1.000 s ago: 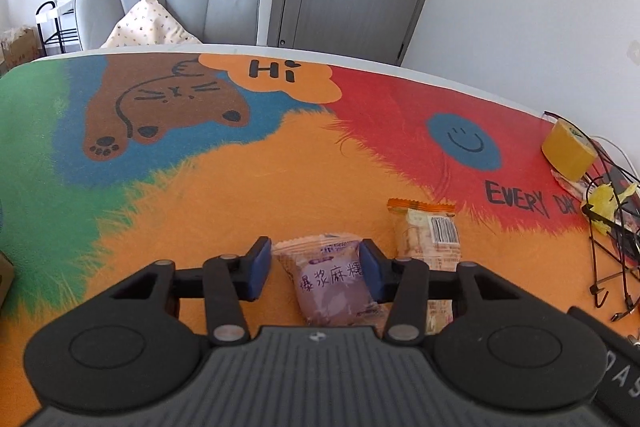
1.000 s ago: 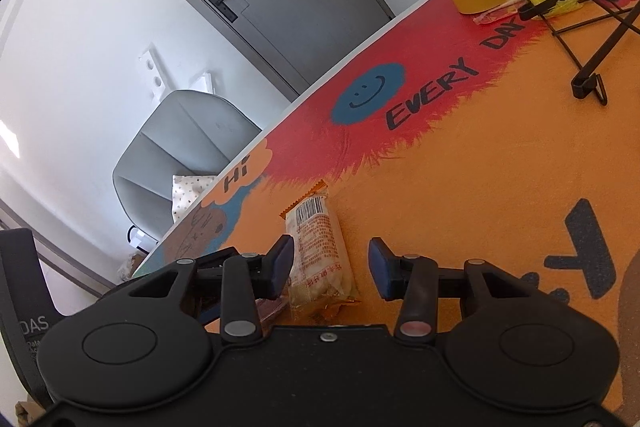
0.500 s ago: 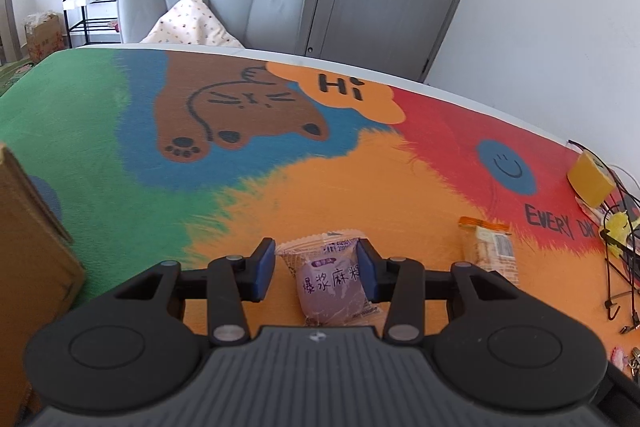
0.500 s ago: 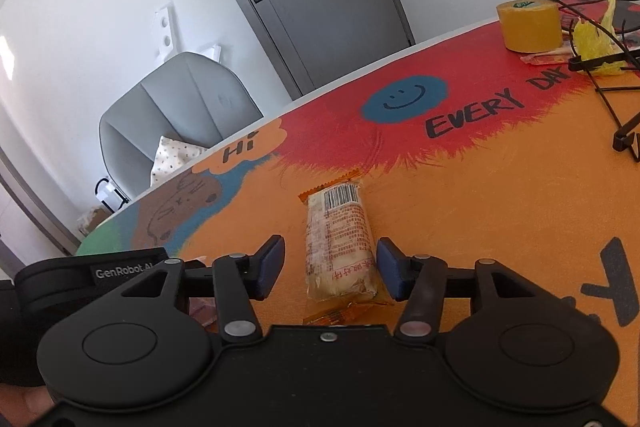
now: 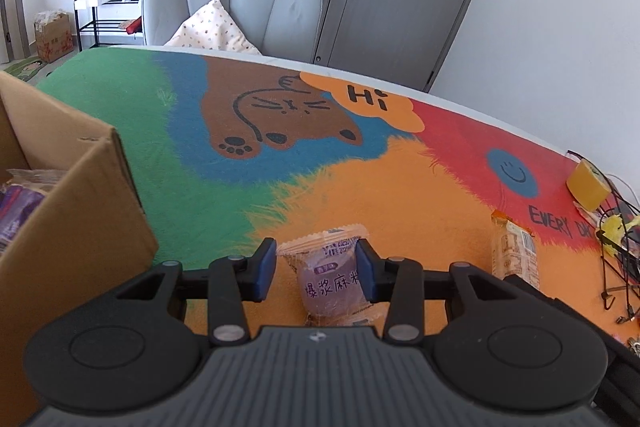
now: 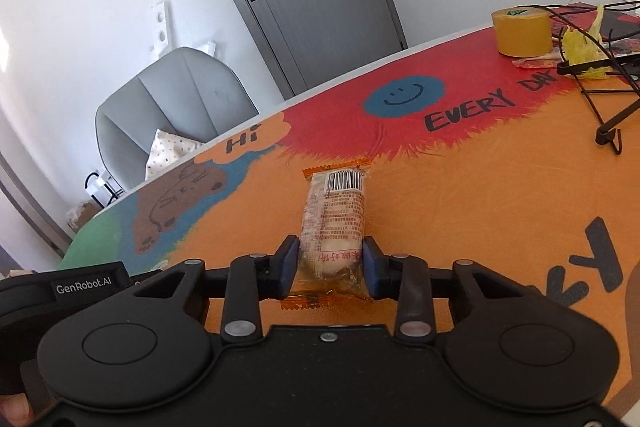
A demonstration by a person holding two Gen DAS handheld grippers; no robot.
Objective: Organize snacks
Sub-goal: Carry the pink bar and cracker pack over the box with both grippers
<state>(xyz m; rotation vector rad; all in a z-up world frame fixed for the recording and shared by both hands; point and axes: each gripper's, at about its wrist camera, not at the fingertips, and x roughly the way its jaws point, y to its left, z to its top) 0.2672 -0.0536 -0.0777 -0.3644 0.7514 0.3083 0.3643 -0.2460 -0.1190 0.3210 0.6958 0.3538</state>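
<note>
Purple snack packet (image 5: pixel 330 277) gripped in left tongs (image 5: pixel 316 269), orange packet (image 6: pixel 334 223) in right tongs (image 6: pixel 331 267); next, likely transfer to cardboard box (image 5: pixel 76 219).

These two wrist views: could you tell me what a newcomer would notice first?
Likely the bright cartoon tablecloth with its cat and "Hi" bubble. Next, each tongs pair frames a snack: the left tongs around a purple mochi packet, the right tongs gripping an orange-ended cracker packet. A cardboard box stands left.

Purple snack packet (image 5: pixel 330 277) and orange-ended packet (image 6: pixel 334 223) flat on mat
</note>
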